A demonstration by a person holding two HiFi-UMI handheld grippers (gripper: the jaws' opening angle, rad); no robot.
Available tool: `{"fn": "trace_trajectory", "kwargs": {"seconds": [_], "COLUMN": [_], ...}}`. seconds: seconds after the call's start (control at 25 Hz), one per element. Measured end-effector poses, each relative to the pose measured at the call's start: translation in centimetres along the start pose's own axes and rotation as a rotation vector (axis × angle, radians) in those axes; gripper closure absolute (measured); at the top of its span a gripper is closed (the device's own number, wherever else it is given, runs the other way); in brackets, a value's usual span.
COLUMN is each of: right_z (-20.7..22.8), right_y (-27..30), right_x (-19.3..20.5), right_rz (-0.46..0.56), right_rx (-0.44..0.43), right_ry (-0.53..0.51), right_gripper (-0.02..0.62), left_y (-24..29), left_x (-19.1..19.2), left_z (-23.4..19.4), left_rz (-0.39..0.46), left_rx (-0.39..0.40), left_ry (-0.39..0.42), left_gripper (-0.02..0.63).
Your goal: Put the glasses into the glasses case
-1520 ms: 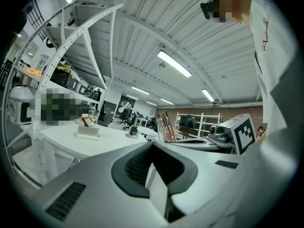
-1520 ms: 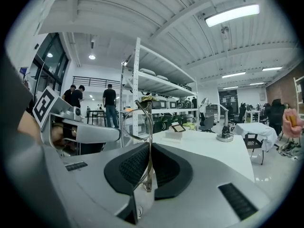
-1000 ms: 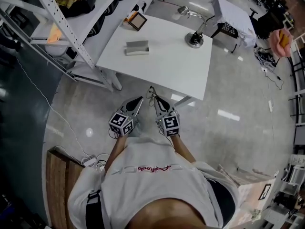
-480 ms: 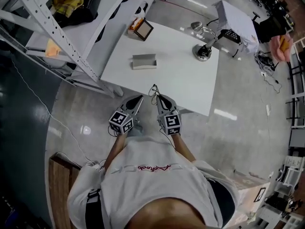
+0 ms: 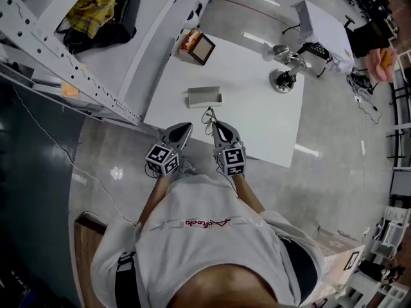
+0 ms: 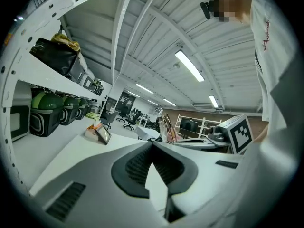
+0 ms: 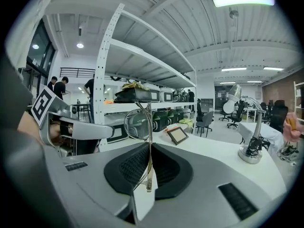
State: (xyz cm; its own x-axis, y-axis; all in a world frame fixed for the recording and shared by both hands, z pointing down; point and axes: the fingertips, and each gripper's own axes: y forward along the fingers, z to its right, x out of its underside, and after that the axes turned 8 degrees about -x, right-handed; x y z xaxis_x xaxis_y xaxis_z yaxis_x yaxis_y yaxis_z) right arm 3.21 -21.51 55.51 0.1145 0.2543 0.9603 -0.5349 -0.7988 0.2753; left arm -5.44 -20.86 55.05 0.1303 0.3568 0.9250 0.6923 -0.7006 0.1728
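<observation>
A grey glasses case (image 5: pixel 203 97) lies on the white table (image 5: pixel 257 117), just beyond both grippers. My right gripper (image 5: pixel 214 126) is shut on thin wire-framed glasses (image 5: pixel 208 115), which stick out past its tips toward the case. In the right gripper view the glasses (image 7: pixel 140 121) stand upright, one temple pinched between the pads (image 7: pixel 150 146). My left gripper (image 5: pixel 186 128) is level beside it, shut with nothing in its jaws (image 6: pixel 153 144). From the left gripper view the glasses (image 6: pixel 167 127) show to the right.
A desk lamp (image 5: pixel 285 77) stands at the table's far right, and a small framed picture (image 5: pixel 204 47) at its far left corner. White shelving (image 5: pixel 77 56) with a dark bag (image 5: pixel 106 19) runs along the left. Grey floor surrounds the table.
Both grippers have travelled forward together with the glasses, from over the floor to over the table's near edge. The case now lies close ahead of the tips.
</observation>
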Motion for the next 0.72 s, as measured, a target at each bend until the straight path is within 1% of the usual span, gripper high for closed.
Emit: {"fn": "trace_trajectory", "kwargs": {"seconds": [0.2, 0.4, 0.56, 0.72], "right_z": [1.4, 3.0, 4.6, 6.7], "right_y": [2.1, 2.8, 3.3, 4.5], "right_x": [-0.3, 0.0, 0.4, 0.1], "right_rz": [0.008, -0.004, -0.018, -0.016], "right_rx": [0.033, 0.04, 0.017, -0.03], "right_ry": [0.021, 0.031, 0.036, 0.02], "right_gripper": [0.578, 0.578, 0.578, 0.578], "left_y": [1.8, 3.7, 5.3, 7.5], "left_x": [-0.7, -1.0, -0.9, -0.9], "left_z": [-2.3, -3.1, -2.9, -2.8], "left_rz": [-0.009, -0.021, -0.037, -0.042], "left_rx": [0.024, 0.027, 0.015, -0.02], "left_ry": [0.016, 0.019, 0.01, 0.001], "left_gripper": [0.598, 0.598, 0.598, 0.598]}}
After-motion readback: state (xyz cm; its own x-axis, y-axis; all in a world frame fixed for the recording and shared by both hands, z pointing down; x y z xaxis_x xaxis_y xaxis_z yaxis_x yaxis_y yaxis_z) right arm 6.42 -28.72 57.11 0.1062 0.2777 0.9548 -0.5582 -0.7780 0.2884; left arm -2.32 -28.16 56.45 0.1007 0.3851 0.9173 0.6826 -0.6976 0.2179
